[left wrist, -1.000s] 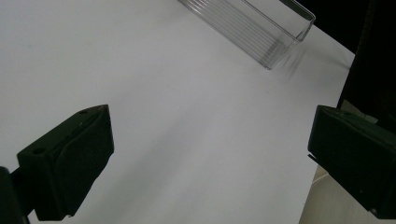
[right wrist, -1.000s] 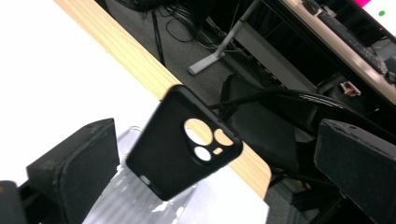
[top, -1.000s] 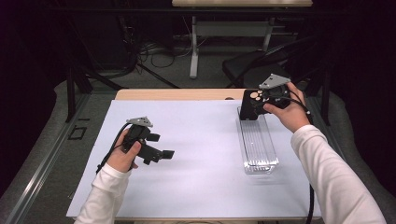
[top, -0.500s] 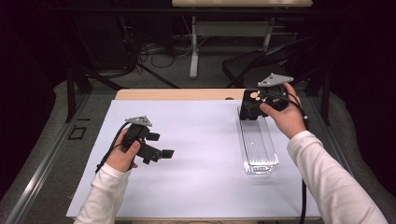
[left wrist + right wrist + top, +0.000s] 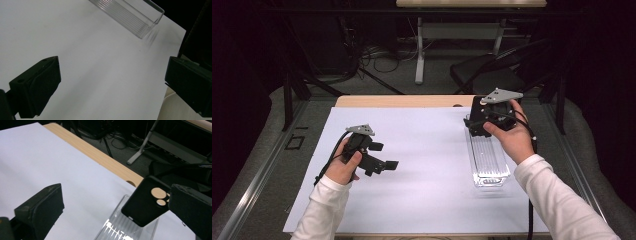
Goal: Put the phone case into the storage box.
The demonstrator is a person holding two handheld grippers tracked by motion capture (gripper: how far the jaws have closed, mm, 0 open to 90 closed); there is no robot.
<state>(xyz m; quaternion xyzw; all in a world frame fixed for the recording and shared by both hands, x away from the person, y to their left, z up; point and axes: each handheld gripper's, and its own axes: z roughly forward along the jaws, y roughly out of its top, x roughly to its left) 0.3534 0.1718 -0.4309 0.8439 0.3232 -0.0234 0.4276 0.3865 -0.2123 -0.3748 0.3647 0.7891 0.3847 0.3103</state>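
Phone case (image 5: 146,203) stands tilted in the clear tray (image 5: 487,162); right gripper (image 5: 117,206), jaws apart, seemingly just released; withdraw next. Left gripper (image 5: 110,82) idles, jaws apart.

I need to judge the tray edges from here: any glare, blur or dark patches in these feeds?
High view: white sheet evenly lit, surroundings nearly black. Left gripper view: clear tray sharp, faint streaked shadow beside it, near jaws soft. Right gripper view: bright glare on the tray's ribbed floor; black phone case in focus.
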